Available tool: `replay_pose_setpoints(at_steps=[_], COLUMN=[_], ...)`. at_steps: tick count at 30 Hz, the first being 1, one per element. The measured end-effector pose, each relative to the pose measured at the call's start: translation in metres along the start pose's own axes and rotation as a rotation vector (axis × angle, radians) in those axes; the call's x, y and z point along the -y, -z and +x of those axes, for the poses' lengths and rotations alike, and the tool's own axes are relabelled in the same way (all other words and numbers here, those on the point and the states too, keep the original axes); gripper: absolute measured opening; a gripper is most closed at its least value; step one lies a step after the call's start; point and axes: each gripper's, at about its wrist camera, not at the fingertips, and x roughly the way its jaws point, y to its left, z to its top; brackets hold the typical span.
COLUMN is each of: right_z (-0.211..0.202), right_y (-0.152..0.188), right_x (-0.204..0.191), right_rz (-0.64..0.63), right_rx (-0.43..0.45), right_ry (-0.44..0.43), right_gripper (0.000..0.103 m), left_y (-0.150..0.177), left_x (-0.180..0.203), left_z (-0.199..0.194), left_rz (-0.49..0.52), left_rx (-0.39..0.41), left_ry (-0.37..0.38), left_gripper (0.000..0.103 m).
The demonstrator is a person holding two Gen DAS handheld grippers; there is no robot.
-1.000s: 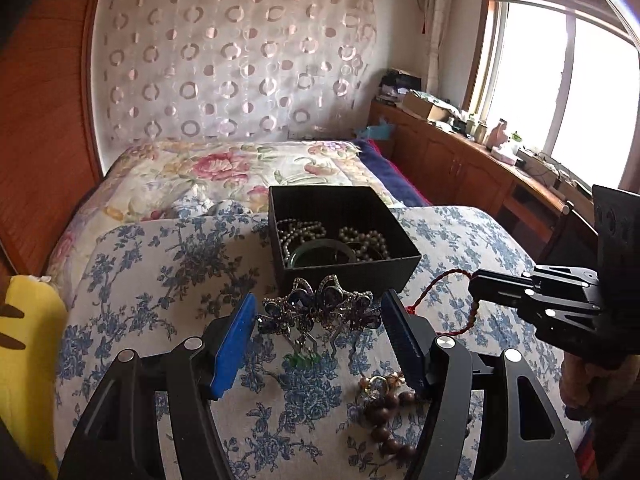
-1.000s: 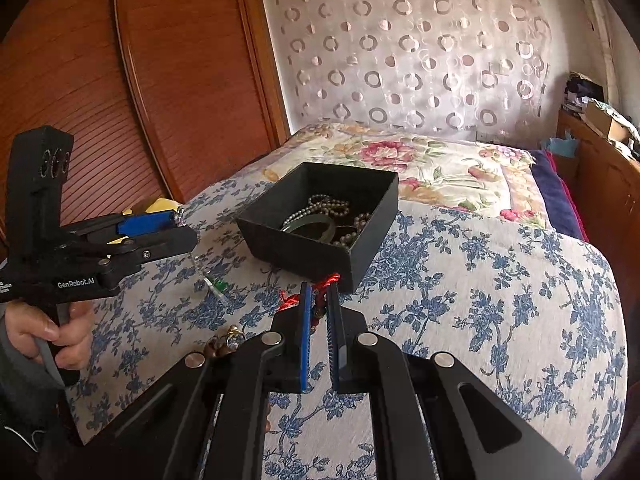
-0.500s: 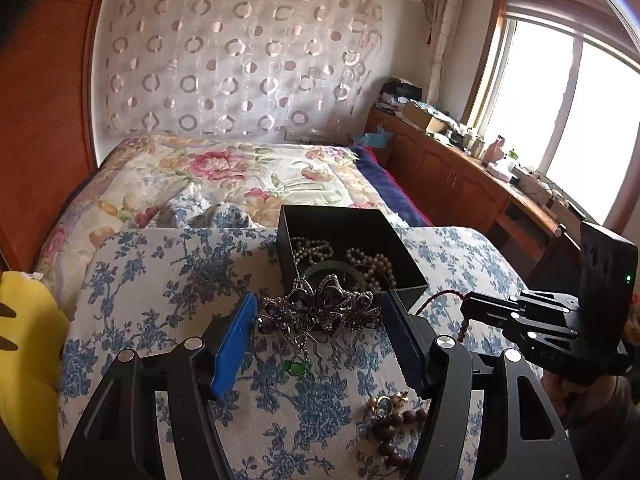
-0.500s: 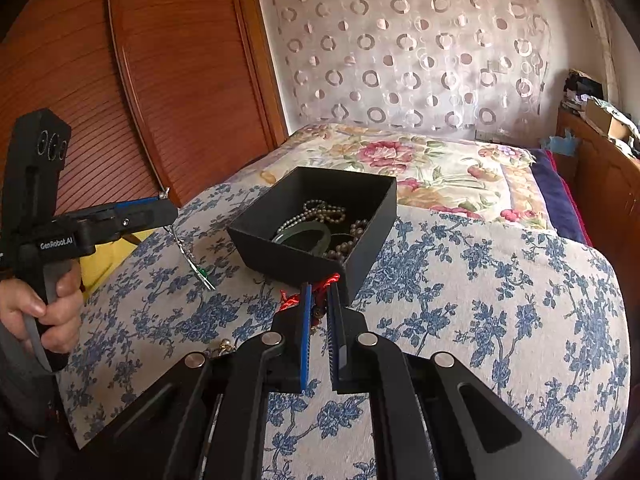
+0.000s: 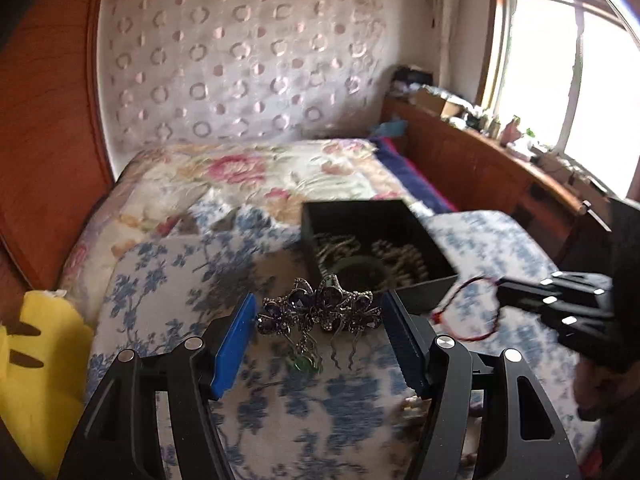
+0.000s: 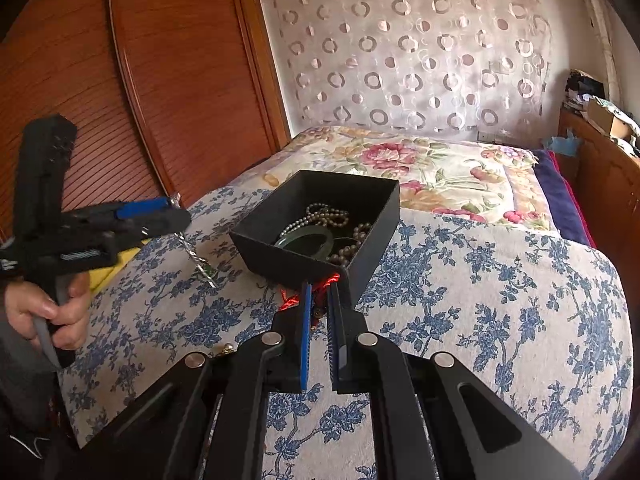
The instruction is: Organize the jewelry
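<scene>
purple rhinestone hair comb (image 5: 318, 312), lying on the quilt a second ago, now hangs clamped between the left gripper (image 5: 320, 330) pads, lifted toward the black box (image 5: 376, 240). the right gripper (image 6: 319, 312), jaws together, seems to pinch the red cord bracelet (image 5: 466, 308) beside the box, though blur hides the contact. both pieces look ready to drop in beside the pearls.

Floral bed (image 6: 440, 168), wooden wardrobe (image 6: 160, 80), bright window (image 5: 568, 80)

Two wrist cameras, both angled down over the bed (image 5: 168, 280)

Each looks along its own tongs, close above the bedspread, toward the headboard wall; both share the black box (image 5: 372, 220) (image 6: 280, 256), seen from opposite sides.
</scene>
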Motion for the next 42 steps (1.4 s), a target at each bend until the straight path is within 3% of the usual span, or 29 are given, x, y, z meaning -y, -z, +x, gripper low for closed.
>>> replay_pose_setpoints(at_steps=[3, 9, 19, 29, 33, 37, 42], right_z=[-0.002, -0.004, -0.007, -0.009, -0.009, -0.007, -0.005], right_y=[0.000, 0.001, 0.002, 0.000, 0.001, 0.002, 0.002], right_x=[-0.001, -0.004, -0.005, -0.005, -0.005, -0.005, -0.004], right_rz=[-0.001, -0.004, -0.006, -0.009, -0.009, -0.007, -0.005], right_rx=[0.004, 0.009, 0.011, 0.014, 0.009, 0.005, -0.001], right_ry=[-0.002, -0.008, -0.005, -0.004, -0.003, -0.004, -0.003], right_gripper=[0.008, 0.008, 0.008, 0.008, 0.008, 0.008, 0.008], left_y=[0.002, 0.003, 0.007, -0.002, 0.003, 0.013, 0.015], left_x=[-0.004, 0.009, 0.020, 0.027, 0.027, 0.020, 0.014], left_z=[-0.001, -0.015, -0.031, -0.051, -0.041, -0.017, 0.002], left_rz=[0.046, 0.169, 0.191, 0.184, 0.182, 0.170, 0.150], left_rx=[0.015, 0.060, 0.106, 0.151, 0.093, -0.013, -0.054], left_ry=[-0.126, -0.200, -0.201, -0.132, -0.101, -0.093, -0.074], left_gripper=[0.061, 0.061, 0.061, 0.061, 0.061, 0.062, 0.062])
